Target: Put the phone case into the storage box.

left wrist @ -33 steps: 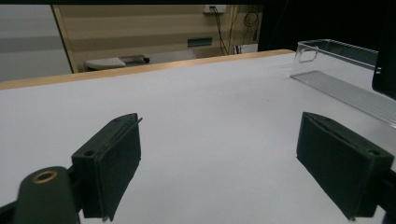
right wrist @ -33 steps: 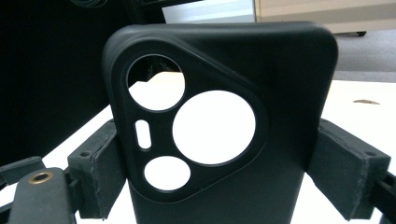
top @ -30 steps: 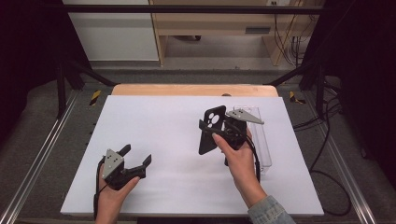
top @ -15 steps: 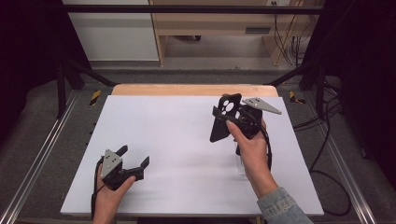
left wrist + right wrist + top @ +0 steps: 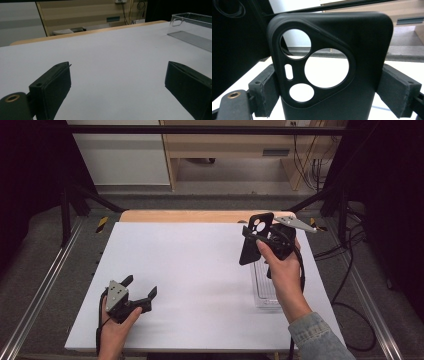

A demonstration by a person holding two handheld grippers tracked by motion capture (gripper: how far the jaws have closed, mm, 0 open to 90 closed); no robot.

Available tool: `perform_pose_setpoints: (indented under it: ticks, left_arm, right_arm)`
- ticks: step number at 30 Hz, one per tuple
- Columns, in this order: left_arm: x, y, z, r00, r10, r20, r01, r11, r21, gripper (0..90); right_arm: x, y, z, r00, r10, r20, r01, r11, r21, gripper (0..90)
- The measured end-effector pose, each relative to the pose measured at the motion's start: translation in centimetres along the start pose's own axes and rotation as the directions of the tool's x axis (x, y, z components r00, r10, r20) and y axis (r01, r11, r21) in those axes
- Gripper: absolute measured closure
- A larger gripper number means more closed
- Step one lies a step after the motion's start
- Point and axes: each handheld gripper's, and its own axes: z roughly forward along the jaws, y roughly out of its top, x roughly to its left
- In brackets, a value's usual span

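A black phone case [image 5: 254, 239] with round camera cut-outs is held upright above the right side of the white table [image 5: 200, 265]. My right gripper [image 5: 259, 242] is shut on it. In the right gripper view the case [image 5: 362, 50] stands between the two pads [image 5: 397, 96], which press on its side edges. My left gripper [image 5: 140, 287] rests low near the table's front left. Its jaws have just been opening and stand wide apart with nothing between them. The left gripper view shows bare table between its fingertips [image 5: 53, 86].
A clear plastic tray [image 5: 264, 287] lies on the table under my right forearm and appears far right in the left gripper view [image 5: 192, 27]. A wooden strip [image 5: 190, 216] runs along the table's far edge. Metal rails [image 5: 45, 285] flank both sides.
My right gripper has carried the phone case up, to the right and farther away, uncovering more of the clear tray. The left hand has stayed almost where it was.
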Motion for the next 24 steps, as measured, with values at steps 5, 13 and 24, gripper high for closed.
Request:
perform_pose_setpoints:
  ticks: [5,13,24]
  left_arm:
    - [0.2,0.0,-0.1,1.0000,-0.007,-0.002,0.007,1.0000,-0.003,6.6]
    - [0.1,-0.1,0.0,0.9999,-0.009,0.009,0.009,1.0000,-0.001,6.6]
    - [0.4,-0.2,0.0,0.9996,-0.025,0.013,0.025,0.9996,-0.011,5.9]
  right_arm:
    - [-1.0,0.6,1.2,0.9996,0.013,0.027,-0.014,0.999,0.031,14.3]
    - [-2.8,1.1,2.7,0.9926,-0.051,0.111,0.048,0.998,0.026,14.2]
    - [-5.7,0.9,4.3,0.9777,-0.049,0.204,0.052,0.999,-0.005,14.2]
